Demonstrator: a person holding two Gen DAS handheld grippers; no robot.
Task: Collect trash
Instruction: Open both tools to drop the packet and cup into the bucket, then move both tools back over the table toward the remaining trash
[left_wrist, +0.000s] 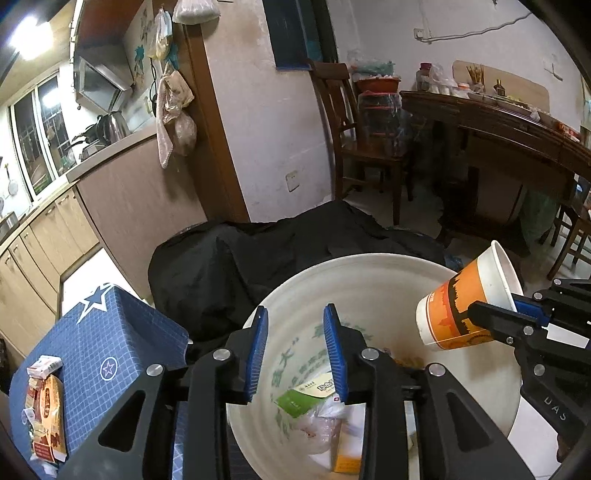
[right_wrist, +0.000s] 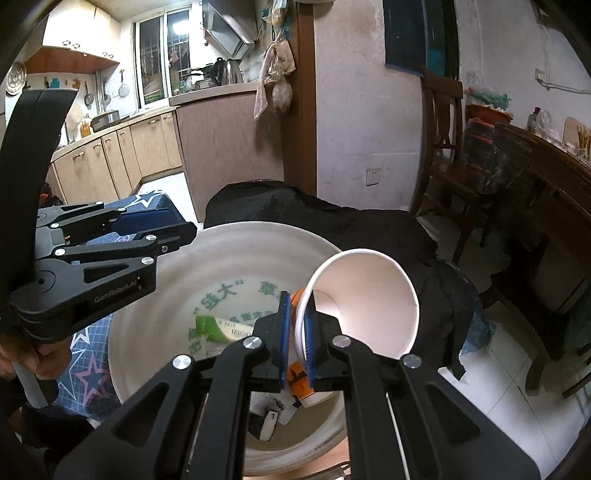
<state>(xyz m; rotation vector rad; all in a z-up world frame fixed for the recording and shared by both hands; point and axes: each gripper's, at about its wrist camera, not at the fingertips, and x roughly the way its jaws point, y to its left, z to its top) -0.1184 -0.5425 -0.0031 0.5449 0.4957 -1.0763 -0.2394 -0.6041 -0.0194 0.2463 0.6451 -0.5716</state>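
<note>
A white bucket (left_wrist: 369, 273) with green lettering holds a green-and-white carton (left_wrist: 306, 393), crumpled plastic and a yellow box. It also shows in the right wrist view (right_wrist: 236, 243). My left gripper (left_wrist: 297, 354) is open and empty above the bucket's mouth. My right gripper (right_wrist: 295, 336) is shut on the rim of an orange-and-white paper cup (right_wrist: 369, 295), held tilted over the bucket; the cup (left_wrist: 465, 299) and right gripper (left_wrist: 517, 306) show at the right of the left wrist view. Snack wrappers (left_wrist: 46, 402) lie on a blue star-patterned surface (left_wrist: 110, 343).
A black cloth-covered mound (left_wrist: 258, 254) lies behind the bucket. A wooden chair (left_wrist: 354, 133) and dark wooden table (left_wrist: 498, 125) stand at the right. Kitchen cabinets (right_wrist: 122, 151) run along the left. My left gripper (right_wrist: 110, 254) shows at the left of the right wrist view.
</note>
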